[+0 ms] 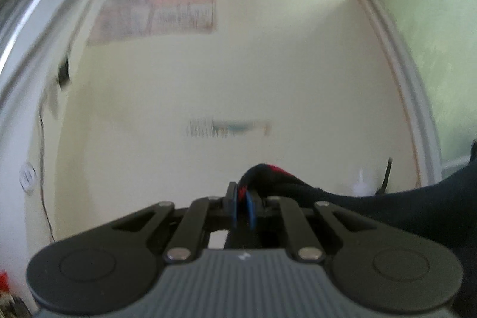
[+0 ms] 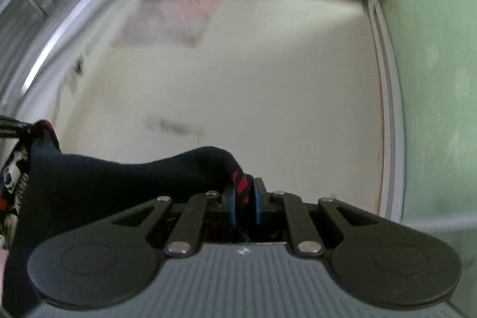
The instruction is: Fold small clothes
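Left gripper (image 1: 243, 206): blue pads pinched on red-patterned hem of dark garment (image 1: 372, 207). Cloth runs off rightward from the fingertips. Right gripper (image 2: 244, 203): clamped on the opposite hem, garment (image 2: 119, 181) trailing left. Long axis spans gripper to gripper, held aloft facing wall (image 1: 268, 79). Both ends equally in hand; table not visible.

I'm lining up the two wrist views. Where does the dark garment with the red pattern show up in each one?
Left wrist: dark garment runs from the picture's centre to its right edge, pinched by the left hand-held gripper.
Right wrist: it fills lower left, pinched by the right hand-held gripper.
Shared landmark: pink wall poster.
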`<state>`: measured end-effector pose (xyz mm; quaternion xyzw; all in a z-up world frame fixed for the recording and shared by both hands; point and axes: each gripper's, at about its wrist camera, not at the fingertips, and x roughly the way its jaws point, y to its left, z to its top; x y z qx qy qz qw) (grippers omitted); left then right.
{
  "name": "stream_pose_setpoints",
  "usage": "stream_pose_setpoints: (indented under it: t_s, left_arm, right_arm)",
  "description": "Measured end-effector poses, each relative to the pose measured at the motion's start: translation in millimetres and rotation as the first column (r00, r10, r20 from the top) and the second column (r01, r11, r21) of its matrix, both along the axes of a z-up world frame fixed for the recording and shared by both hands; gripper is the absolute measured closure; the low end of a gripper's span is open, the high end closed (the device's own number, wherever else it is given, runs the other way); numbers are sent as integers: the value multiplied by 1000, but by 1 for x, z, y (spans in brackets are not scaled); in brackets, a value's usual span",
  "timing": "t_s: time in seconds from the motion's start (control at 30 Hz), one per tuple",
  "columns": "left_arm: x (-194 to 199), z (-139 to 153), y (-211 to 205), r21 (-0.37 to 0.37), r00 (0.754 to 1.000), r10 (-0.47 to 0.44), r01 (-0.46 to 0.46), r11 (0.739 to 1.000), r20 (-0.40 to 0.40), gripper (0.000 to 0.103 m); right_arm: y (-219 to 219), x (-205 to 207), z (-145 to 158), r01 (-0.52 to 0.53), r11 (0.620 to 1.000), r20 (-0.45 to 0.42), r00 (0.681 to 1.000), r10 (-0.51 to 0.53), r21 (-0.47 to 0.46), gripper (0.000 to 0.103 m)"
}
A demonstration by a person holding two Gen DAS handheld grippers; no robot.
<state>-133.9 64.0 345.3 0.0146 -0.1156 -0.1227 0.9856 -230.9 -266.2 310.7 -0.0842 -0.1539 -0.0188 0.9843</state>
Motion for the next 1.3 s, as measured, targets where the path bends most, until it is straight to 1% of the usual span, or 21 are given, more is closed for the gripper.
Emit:
stream_pose_setpoints:
  t_s: [0.1,0.17,0.27,0.3,0.33,0.37,0.4,0.43,0.47,0.5,0.57,0.67,0.77,0.8,0.83,0.87,0.9,1.0,1.13,1.27,1.3]
  left_arm:
    - [66,-20,-31,44,993,22,-17,999,-116,97]
    - [118,-42,-59,96,977,50,-31,995,-206,97]
    - [208,-96,-107,175,928,120,-60,983,-352,93]
    - [239,-120,-123,216,904,152,-69,974,-399,92]
    - [270,-149,-140,278,870,201,-78,957,-450,92]
    - [295,-178,-152,337,829,252,-82,938,-499,91]
    - [314,-207,-161,388,782,303,-85,918,-545,94]
    - [325,-233,-163,418,735,339,-83,905,-587,94]
    - [326,-253,-161,414,709,329,-57,909,-624,94]
    - [322,-263,-157,401,703,305,-30,915,-643,91]
    - [302,-279,-148,397,707,275,9,918,-651,91]
    - [265,-283,-131,391,727,227,63,918,-649,90]
    - [231,-278,-103,370,725,191,94,924,-662,69]
    - [226,-274,-92,362,722,186,95,927,-667,54]
    - [214,-274,-81,352,717,181,96,931,-673,46]
    - [204,-275,-75,345,712,174,102,933,-681,45]
    - [196,-278,-66,338,698,170,109,935,-696,45]
    - [179,-294,-45,312,615,174,123,942,-769,44]
    - [161,-319,-25,291,515,198,106,951,-834,44]
    - [143,-320,-16,186,479,116,101,977,-870,48]
    - [141,-319,-16,176,481,107,101,979,-870,64]
  right_arm:
    - [-26,66,-35,22,998,-145,989,-13,58,97]
    - [-43,119,-64,43,993,-259,966,-14,107,97]
    - [-71,215,-123,72,971,-426,904,33,227,94]
    - [-79,249,-149,79,961,-484,873,62,266,91]
    - [-84,277,-174,100,954,-537,840,72,283,83]
    - [-92,298,-202,149,944,-590,805,57,294,75]
    - [-98,306,-221,183,935,-619,784,49,305,61]
    - [-106,306,-240,201,924,-635,770,56,325,60]
    - [-111,302,-255,201,916,-642,763,75,346,59]
    - [-120,289,-269,202,907,-650,754,96,368,56]
    - [-130,265,-288,231,894,-668,738,95,383,56]
    - [-133,219,-309,228,868,-678,718,156,441,55]
    - [-120,186,-322,201,856,-674,709,209,476,55]
    - [-113,177,-325,186,854,-666,711,225,486,55]
    - [-107,171,-327,172,852,-657,715,237,494,55]
    - [-100,165,-329,156,850,-646,721,251,503,54]
    - [-93,163,-327,140,847,-636,724,265,512,53]
    - [-67,164,-331,86,843,-610,729,310,532,51]
    - [-42,180,-339,30,842,-600,716,358,539,50]
    - [-28,191,-354,50,838,-638,672,374,544,50]
    - [-28,189,-352,43,838,-623,690,369,544,47]
